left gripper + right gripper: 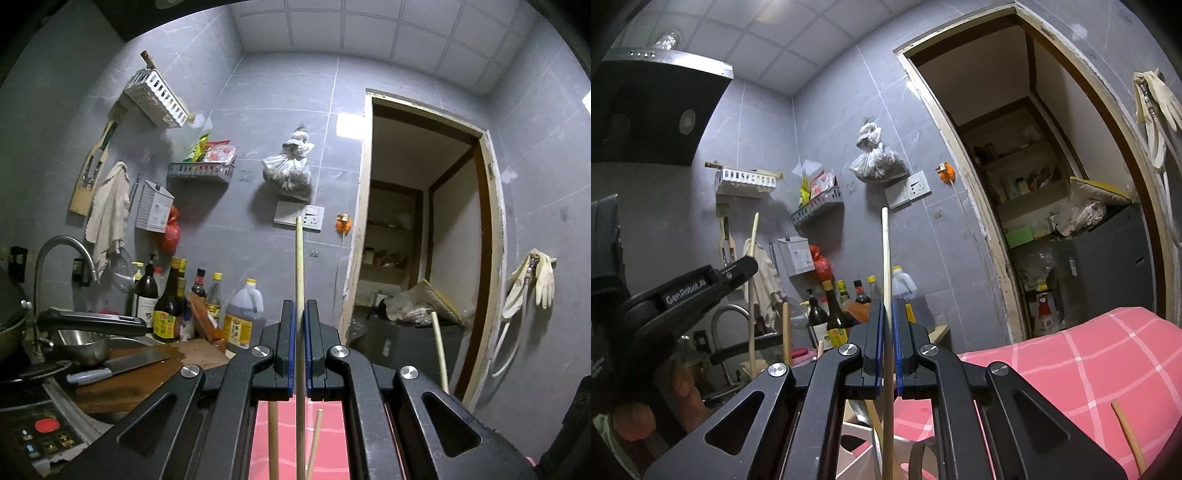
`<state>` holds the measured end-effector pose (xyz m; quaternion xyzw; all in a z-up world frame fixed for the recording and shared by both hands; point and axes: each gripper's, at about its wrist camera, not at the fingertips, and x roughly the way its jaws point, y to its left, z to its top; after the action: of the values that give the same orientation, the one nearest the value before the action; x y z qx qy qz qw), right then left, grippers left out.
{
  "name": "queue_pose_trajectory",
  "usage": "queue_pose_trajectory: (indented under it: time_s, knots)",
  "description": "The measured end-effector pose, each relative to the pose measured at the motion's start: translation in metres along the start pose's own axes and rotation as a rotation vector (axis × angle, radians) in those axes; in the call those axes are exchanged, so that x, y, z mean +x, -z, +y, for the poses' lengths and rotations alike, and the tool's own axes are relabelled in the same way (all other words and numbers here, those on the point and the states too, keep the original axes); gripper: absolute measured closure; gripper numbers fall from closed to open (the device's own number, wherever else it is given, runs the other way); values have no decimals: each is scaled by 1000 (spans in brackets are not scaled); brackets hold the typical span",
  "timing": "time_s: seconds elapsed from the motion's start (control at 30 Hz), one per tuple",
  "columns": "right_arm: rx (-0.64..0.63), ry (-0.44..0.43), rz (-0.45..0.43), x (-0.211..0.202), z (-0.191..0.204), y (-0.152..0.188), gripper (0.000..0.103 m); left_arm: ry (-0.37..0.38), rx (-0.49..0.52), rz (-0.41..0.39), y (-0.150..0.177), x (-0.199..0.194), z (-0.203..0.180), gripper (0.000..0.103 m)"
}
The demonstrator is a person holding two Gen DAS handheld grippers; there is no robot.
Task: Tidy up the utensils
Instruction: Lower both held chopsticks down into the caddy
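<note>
Wooden chopstick (299,280) stands upright in the left gripper (299,314), fingers pinching it — loose chopsticks (273,439) wait just below over the pink checked cloth (332,435). Right gripper (887,314) likewise pinches its own upright chopstick (885,258), directly above a white holder (857,454).

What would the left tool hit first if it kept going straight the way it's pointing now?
Probably nothing close: the left tool, shut on a chopstick, aims across open space at the grey tiled wall below the socket plate. Depth is hard to judge here.
</note>
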<state>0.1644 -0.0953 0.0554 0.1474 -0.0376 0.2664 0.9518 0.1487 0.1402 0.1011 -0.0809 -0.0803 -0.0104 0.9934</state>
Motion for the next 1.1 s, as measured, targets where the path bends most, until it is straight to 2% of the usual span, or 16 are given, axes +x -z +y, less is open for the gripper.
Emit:
queue_pose_trajectory:
  time_s: [0.2,0.3,1.1]
  knots:
    - [-16,-2,4,0,3,4,100,31,29,-35,2,-6,-2,101]
    - [-20,-7,6,-1,5,5,100,22,31,-41,1,-6,-2,101]
    - [-25,-15,23,0,8,9,100,11,50,-24,5,-7,-5,100]
